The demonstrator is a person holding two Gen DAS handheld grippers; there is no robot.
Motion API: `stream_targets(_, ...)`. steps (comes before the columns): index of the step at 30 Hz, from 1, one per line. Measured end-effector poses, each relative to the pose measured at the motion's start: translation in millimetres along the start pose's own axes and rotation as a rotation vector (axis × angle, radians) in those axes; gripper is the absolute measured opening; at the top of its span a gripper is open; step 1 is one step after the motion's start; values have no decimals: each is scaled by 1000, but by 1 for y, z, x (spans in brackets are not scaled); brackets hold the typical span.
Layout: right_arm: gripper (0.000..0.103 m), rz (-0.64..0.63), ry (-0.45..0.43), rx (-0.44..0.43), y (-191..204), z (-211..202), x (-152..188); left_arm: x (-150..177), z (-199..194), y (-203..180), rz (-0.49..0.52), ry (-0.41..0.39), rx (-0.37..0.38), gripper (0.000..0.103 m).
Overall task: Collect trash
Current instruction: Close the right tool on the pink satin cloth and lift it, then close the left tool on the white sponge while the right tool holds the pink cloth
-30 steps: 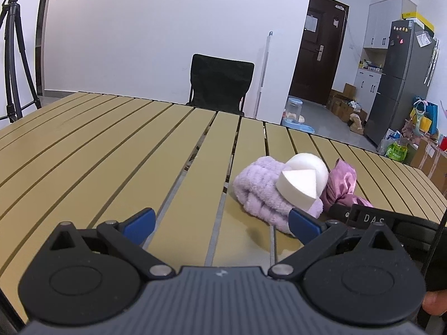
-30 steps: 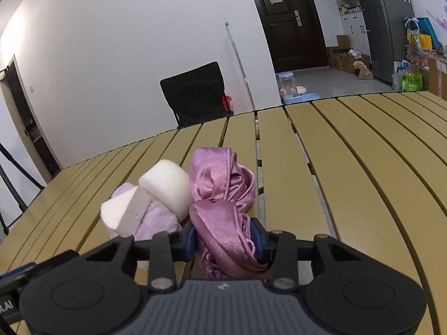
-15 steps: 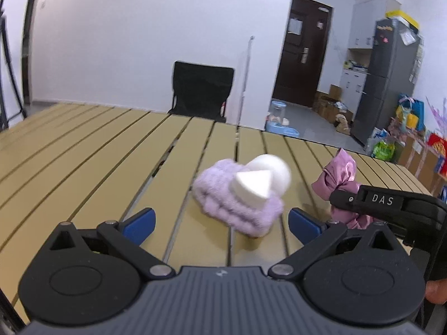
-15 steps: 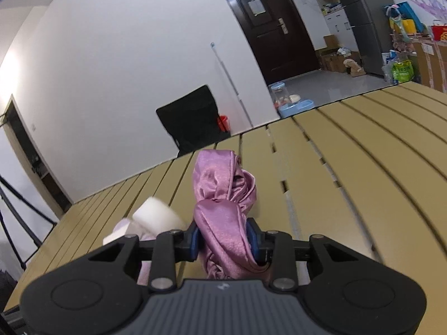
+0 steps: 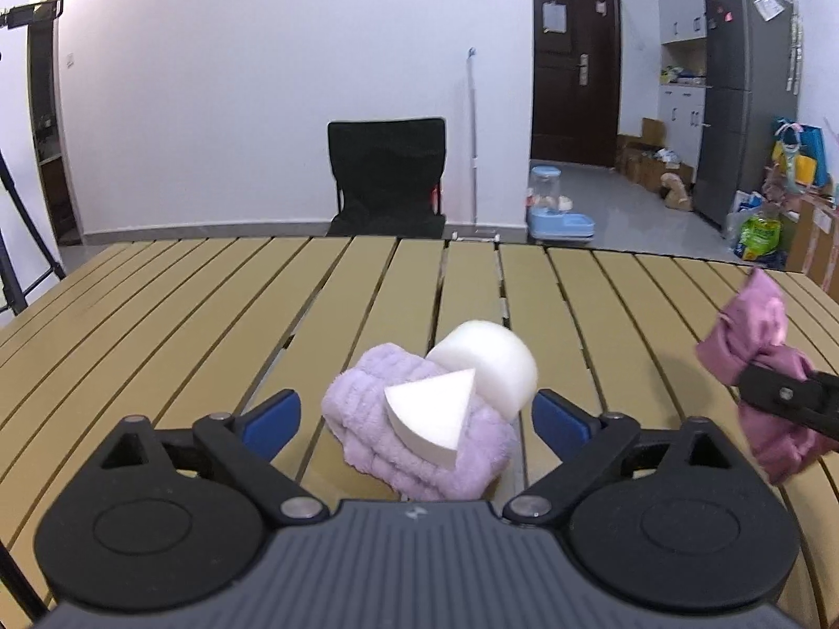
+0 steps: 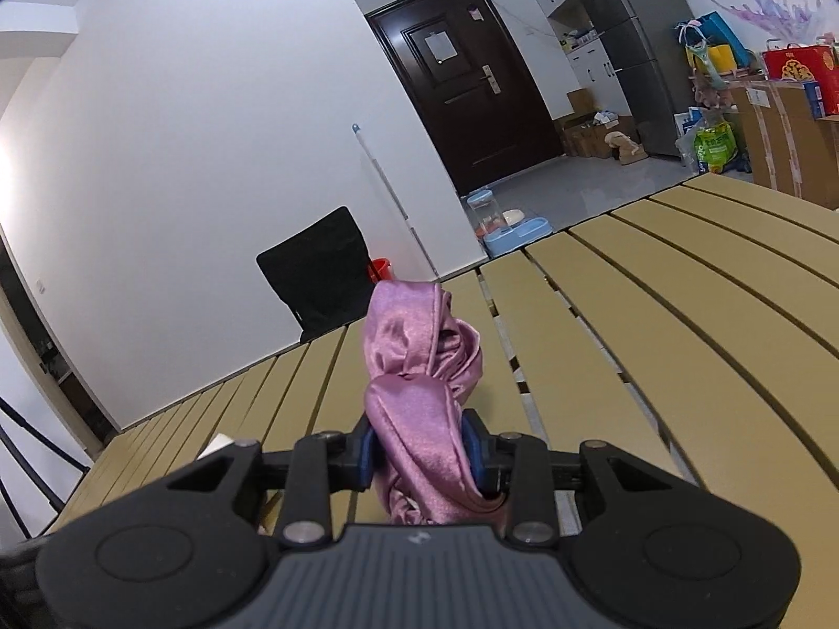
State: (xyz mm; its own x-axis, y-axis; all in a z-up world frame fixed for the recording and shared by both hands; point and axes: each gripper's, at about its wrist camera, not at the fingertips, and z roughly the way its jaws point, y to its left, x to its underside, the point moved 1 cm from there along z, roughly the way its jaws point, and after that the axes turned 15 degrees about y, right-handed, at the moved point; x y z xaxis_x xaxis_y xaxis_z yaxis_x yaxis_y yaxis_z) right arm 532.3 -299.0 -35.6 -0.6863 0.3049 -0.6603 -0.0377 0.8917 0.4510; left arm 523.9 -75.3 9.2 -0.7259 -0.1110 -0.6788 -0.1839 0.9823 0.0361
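The right tool (image 6: 419,458) pinches a crumpled pink satin cloth (image 6: 419,361), lifted clear of the slatted tan bench (image 6: 655,325); this pick looks done, and carrying it off to a bin, which is not in view, comes next. The left tool (image 5: 417,416) is closing around a fluffy lilac towel bundle (image 5: 377,427) topped by two white foam pieces (image 5: 485,361). Its blue pads (image 5: 275,416) flank the bundle without touching. It must finish closing, then lift. The soft pile may shed the foam.
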Motion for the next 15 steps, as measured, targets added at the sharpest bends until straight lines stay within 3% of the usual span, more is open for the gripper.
stream_targets(4,31,12,3,0,-5,0,-2,-2,11,-1,-3,34,-19,80)
stream_targets(7,31,20,3,-2,-3,1,-3,-1,14,-1,6,46,4,51)
stream_targets(8,31,20,5,-2,-3,2,-4,-1,14,0,9,51,25,37)
stream_targets(15,31,5,30,12,6,11,-2,4,4,1,48,21,64,32)
